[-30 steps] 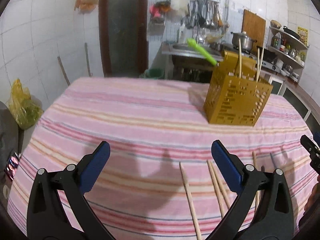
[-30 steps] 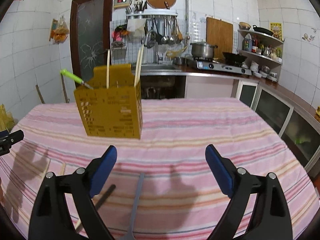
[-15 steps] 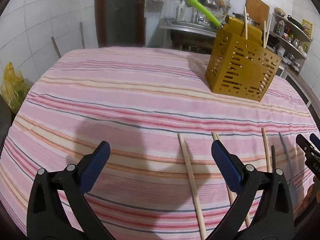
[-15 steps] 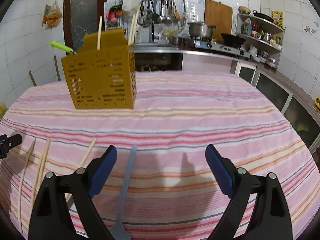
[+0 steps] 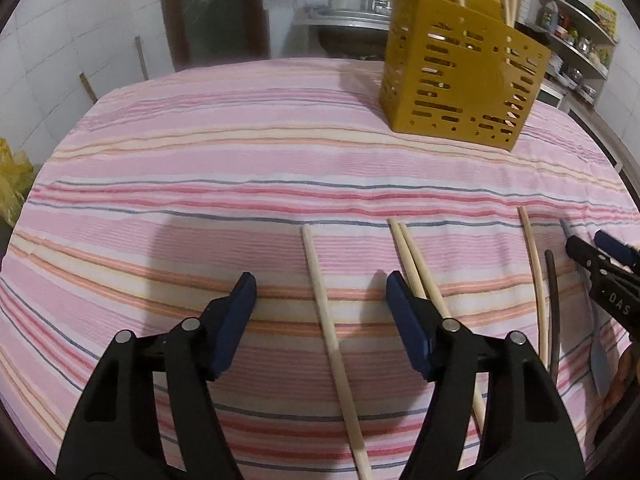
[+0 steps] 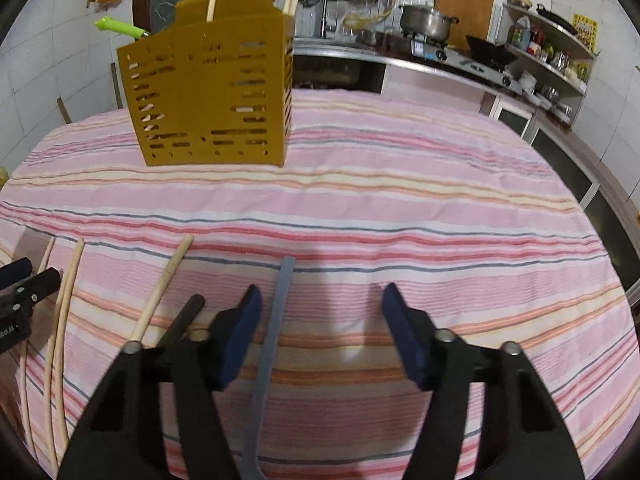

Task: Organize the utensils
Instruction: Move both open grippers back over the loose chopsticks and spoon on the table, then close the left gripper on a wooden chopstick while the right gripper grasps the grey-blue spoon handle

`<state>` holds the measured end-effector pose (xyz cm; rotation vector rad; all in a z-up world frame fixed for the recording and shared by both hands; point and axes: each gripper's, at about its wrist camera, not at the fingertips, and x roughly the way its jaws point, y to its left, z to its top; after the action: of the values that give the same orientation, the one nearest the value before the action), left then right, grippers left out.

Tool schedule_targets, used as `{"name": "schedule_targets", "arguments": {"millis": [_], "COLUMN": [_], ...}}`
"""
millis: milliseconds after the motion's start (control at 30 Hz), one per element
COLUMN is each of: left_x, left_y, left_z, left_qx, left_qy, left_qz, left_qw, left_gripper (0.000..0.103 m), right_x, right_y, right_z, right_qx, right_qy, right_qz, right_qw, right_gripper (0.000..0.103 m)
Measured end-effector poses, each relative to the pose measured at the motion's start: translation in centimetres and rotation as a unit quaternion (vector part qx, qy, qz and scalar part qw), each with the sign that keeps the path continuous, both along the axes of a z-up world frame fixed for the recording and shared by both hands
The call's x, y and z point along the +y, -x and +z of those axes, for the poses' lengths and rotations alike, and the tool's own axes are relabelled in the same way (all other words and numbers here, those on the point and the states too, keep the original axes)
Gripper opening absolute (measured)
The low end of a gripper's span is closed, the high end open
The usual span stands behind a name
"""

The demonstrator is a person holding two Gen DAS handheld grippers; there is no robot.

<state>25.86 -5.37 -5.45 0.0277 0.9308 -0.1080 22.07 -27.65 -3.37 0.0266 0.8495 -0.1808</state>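
Observation:
A yellow slotted utensil holder (image 5: 460, 76) stands at the far side of the striped tablecloth; it also shows in the right wrist view (image 6: 208, 92), with chopsticks and a green-handled utensil (image 6: 120, 27) in it. My left gripper (image 5: 322, 296) is open, low over a single wooden chopstick (image 5: 328, 328) that lies between its fingers. A pair of chopsticks (image 5: 420, 264) lies just right of it. My right gripper (image 6: 320, 308) is open, low over a grey utensil handle (image 6: 272, 344). A chopstick (image 6: 160, 292) and a dark stick (image 6: 180, 324) lie left of it.
More chopsticks (image 6: 56, 320) lie at the left in the right wrist view. The pink striped cloth (image 5: 200, 160) covers the table. A kitchen counter with a stove and pot (image 6: 428, 26) and shelves stand behind.
Both grippers have moved down and forward toward the cloth. The left now straddles the single chopstick and the right the grey handle. Both stay open.

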Motion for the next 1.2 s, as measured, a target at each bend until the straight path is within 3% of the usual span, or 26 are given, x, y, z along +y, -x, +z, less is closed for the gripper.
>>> {"name": "schedule_targets", "arguments": {"millis": [200,367,467,633,867,1200], "left_x": [0.5,0.2,0.0,0.3,-0.3,-0.2], "left_y": [-0.4,-0.9,-1.2,-1.9,-2.2,-2.2], "left_z": [0.1,-0.1,-0.1,0.1,0.0,0.1], "left_qx": [0.013,0.022,0.024,0.034,0.029,0.030], "left_qy": [0.009,0.001,0.001,0.012,-0.006,0.002], "left_qz": [0.021,0.035,0.035,0.030,0.020,0.015], "left_qw": [0.9997,0.9991,0.9991,0.9989,0.9993,0.9994], "left_gripper": [0.058,0.051,0.042,0.019,0.012,0.004], "right_x": [0.6,0.9,0.8,1.1,1.3,1.1], "right_y": [-0.3,-0.4,-0.4,-0.5,-1.2,-0.8], "right_z": [-0.1,-0.1,-0.1,0.0,-0.1,0.4], "right_qx": [0.009,0.009,0.008,0.010,0.016,0.011], "right_qy": [-0.003,-0.005,-0.008,-0.012,-0.013,-0.024], "right_qz": [0.008,0.009,0.009,0.015,0.019,0.023], "right_qw": [1.000,1.000,1.000,1.000,1.000,0.999], "right_gripper": [0.037,0.032,0.031,0.022,0.016,0.009]}}
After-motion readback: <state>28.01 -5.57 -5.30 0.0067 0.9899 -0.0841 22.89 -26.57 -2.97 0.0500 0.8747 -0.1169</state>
